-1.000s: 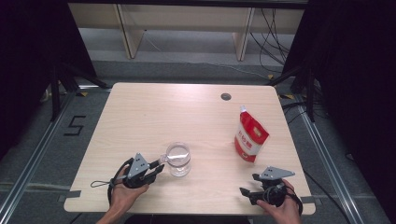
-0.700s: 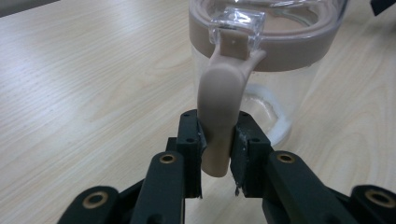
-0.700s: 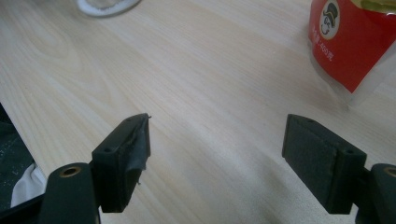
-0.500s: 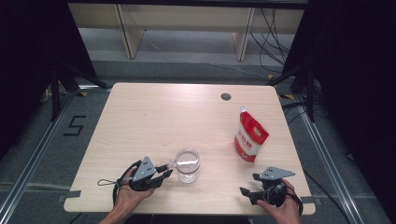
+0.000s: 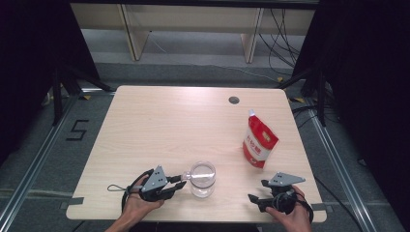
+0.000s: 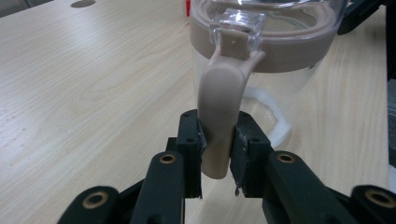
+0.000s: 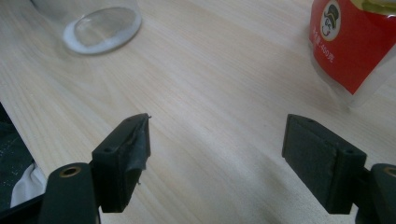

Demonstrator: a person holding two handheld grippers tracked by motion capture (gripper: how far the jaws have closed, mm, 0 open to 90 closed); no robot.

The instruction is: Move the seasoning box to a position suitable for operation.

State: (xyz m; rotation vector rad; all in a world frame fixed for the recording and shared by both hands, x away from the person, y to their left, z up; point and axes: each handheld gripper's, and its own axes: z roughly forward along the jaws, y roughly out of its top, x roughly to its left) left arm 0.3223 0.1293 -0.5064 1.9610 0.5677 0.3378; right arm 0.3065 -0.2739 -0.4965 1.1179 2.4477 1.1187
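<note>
In the high view, the clear jar now stands further right along the desk's near edge than a second ago, closer to the middle. The left claw has travelled with it and sits at the jar's left side. The right claw has not moved, resting near the front right corner. A red and white pouch stands upright just beyond it, well apart from the jar, and a round grommet sits near the far edge.

The left gripper view shows the left claw clamped on the jar's beige clasp lever, which hangs from a beige band around the rim.

In the right gripper view, the right claw is spread wide over bare wood, with the jar's base at upper left and the pouch at upper right
</note>
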